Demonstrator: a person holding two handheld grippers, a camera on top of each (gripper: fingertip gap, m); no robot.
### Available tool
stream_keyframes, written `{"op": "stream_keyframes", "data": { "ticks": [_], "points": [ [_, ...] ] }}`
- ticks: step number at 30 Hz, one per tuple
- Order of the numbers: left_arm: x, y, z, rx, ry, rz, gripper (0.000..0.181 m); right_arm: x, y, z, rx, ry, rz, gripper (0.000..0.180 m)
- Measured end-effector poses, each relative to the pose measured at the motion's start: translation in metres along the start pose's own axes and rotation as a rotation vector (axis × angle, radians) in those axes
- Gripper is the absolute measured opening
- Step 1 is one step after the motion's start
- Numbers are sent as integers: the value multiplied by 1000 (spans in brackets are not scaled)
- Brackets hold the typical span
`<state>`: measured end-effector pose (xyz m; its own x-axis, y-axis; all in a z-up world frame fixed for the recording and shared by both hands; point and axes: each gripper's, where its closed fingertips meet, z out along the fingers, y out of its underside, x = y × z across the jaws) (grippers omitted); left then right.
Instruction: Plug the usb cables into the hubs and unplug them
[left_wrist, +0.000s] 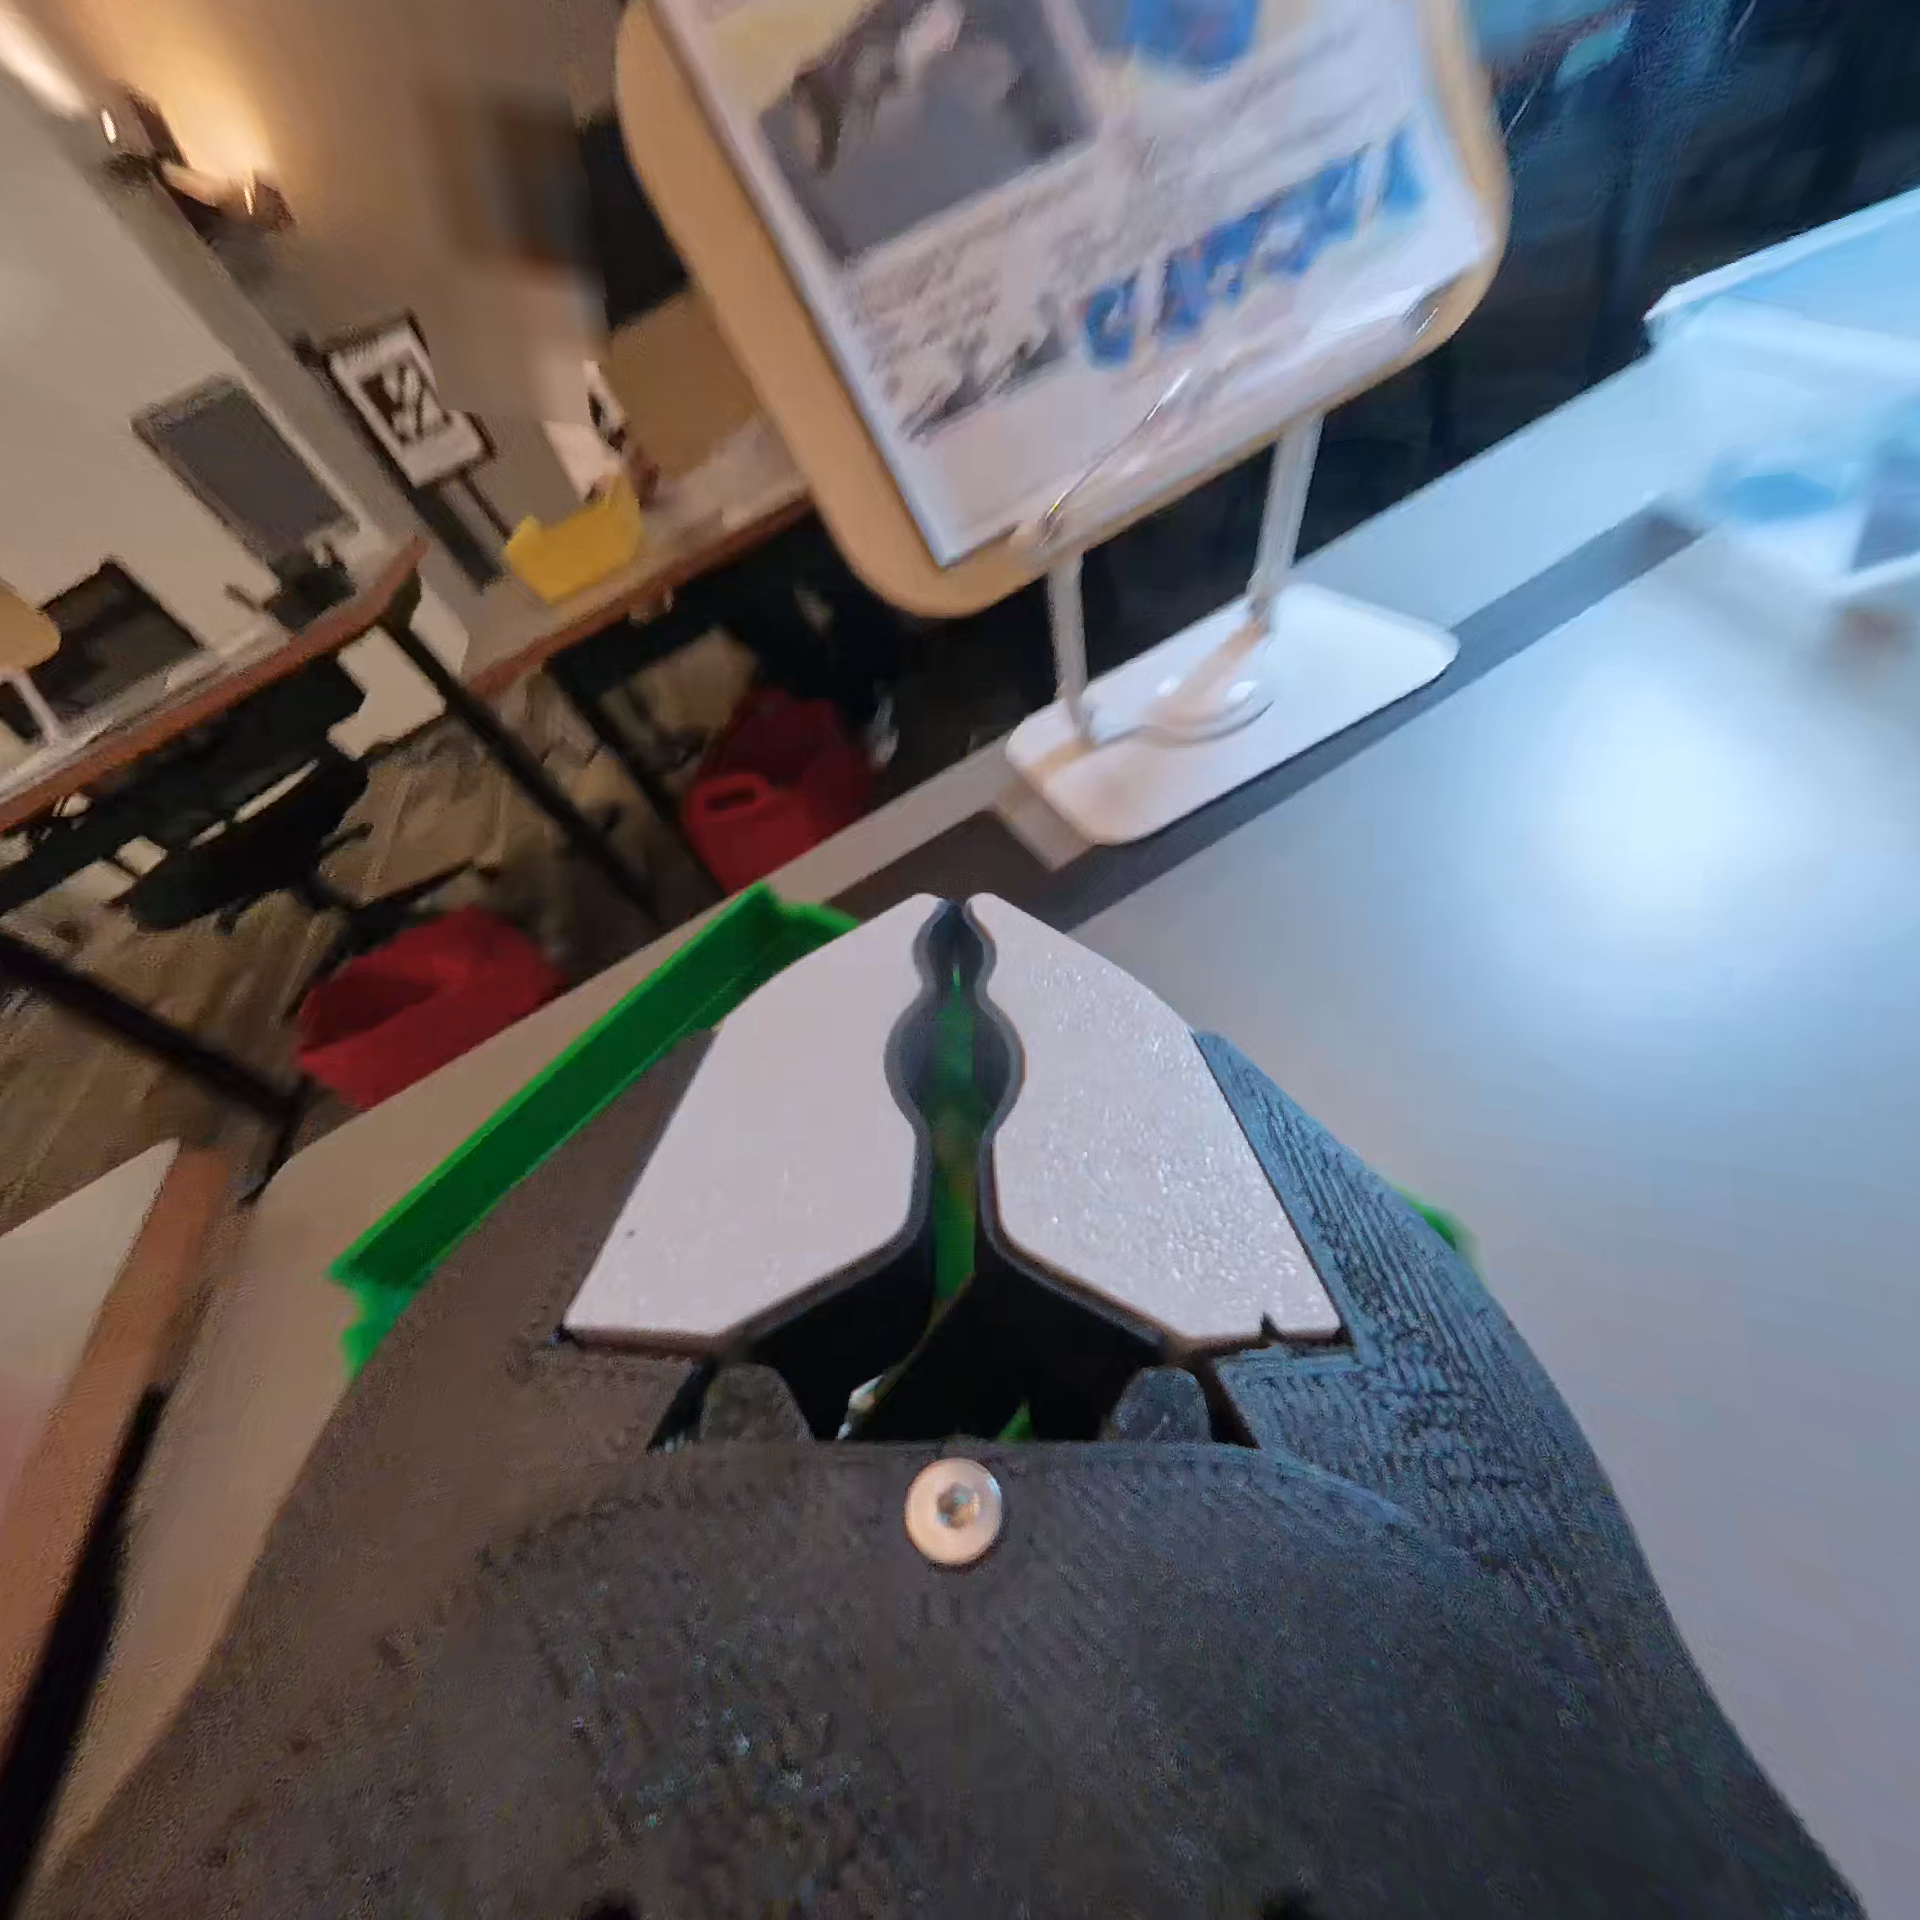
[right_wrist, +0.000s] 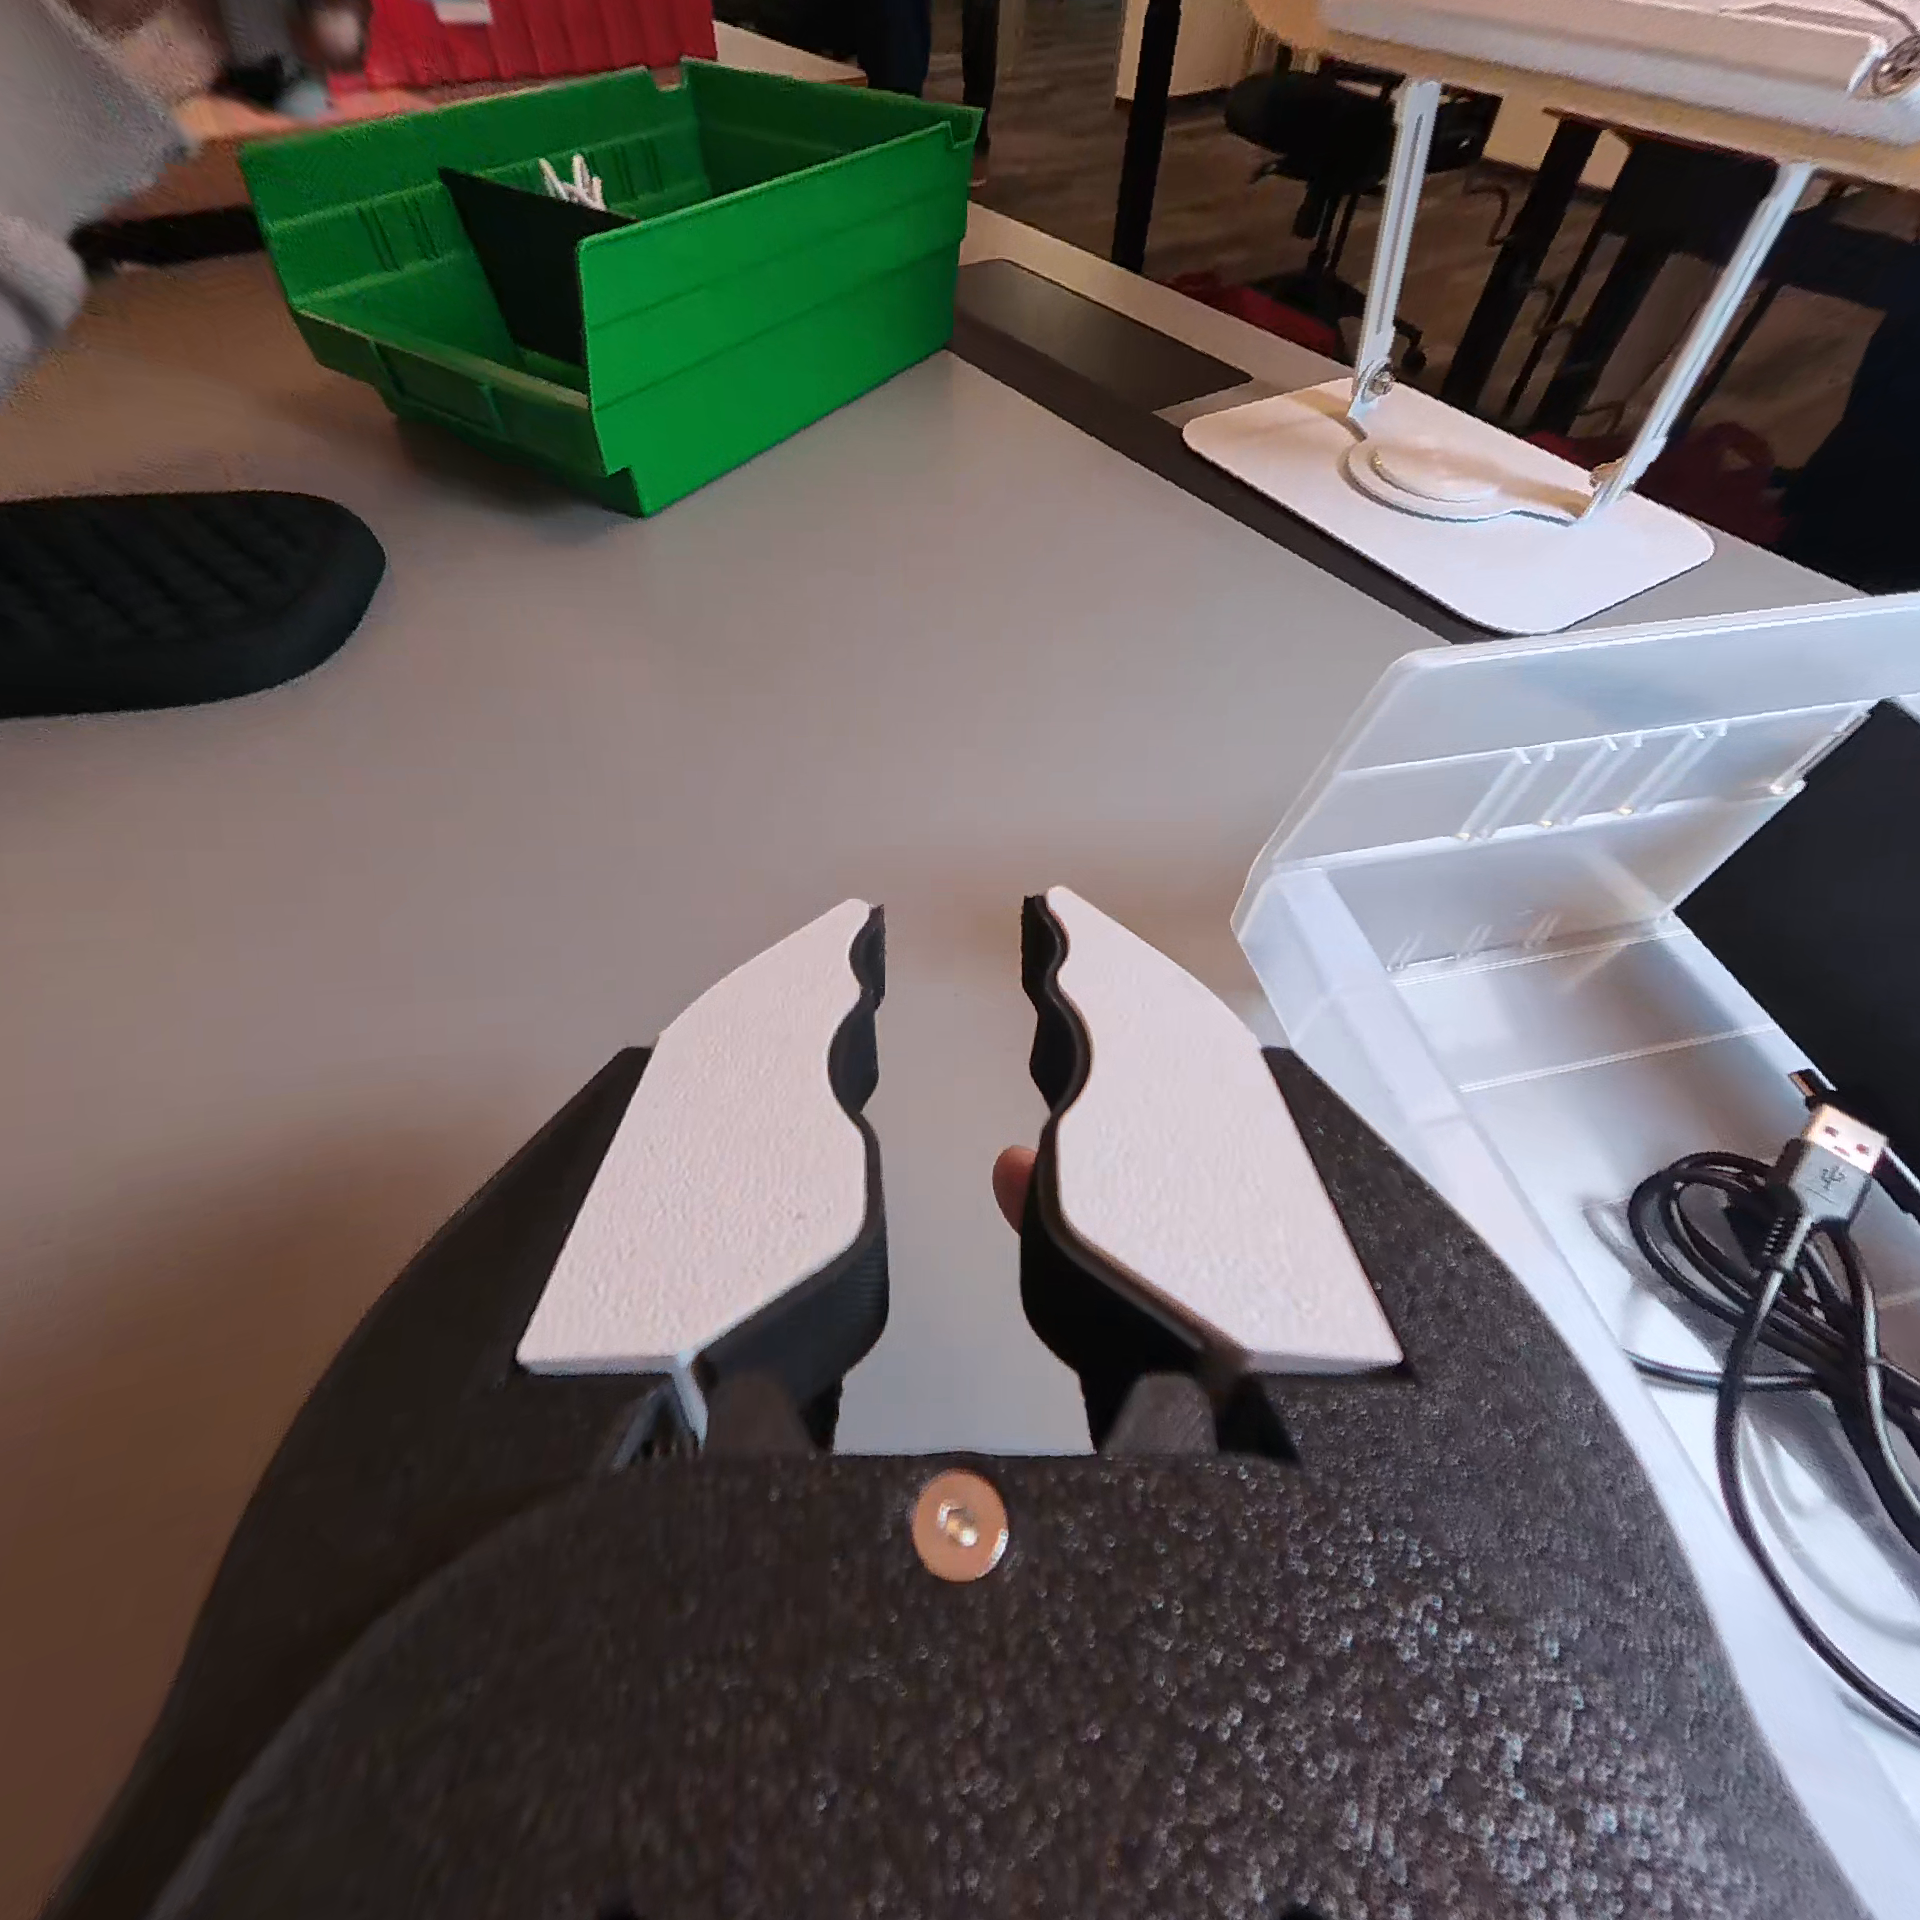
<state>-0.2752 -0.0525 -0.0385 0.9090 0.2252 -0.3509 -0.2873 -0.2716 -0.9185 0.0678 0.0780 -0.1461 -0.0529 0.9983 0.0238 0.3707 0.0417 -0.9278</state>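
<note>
Left fingers (left_wrist: 954, 920) are closed, gripping nothing I can identify, green bin (left_wrist: 582, 1081) beneath them. Right fingers (right_wrist: 954, 920) sit parted, empty; USB cable (right_wrist: 1766, 1247) lies right in clear box (right_wrist: 1455, 935). I'd approach its plug squarely.

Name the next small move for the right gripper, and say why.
Probably swing the right gripper rightward toward the black USB cable in the clear plastic box: its jaws stand open and empty over bare table, and no cable is held yet.
</note>
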Motion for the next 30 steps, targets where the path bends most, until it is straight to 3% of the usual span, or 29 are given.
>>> {"op": "stream_keyframes", "data": {
  "ticks": [6,14,18,30],
  "points": [
    [-48,76,43,-524,69,55,25,-3,2,-1,-14,18,-75,24],
    [-33,148,69,-978,195,28,42,8,11,2,-61,116,-68,24],
    [-30,167,63,-1119,224,17,39,16,14,2,-78,180,-89,24],
    [-43,171,60,-1217,155,191,22,23,14,-3,-87,211,-106,24]
  ]
}}
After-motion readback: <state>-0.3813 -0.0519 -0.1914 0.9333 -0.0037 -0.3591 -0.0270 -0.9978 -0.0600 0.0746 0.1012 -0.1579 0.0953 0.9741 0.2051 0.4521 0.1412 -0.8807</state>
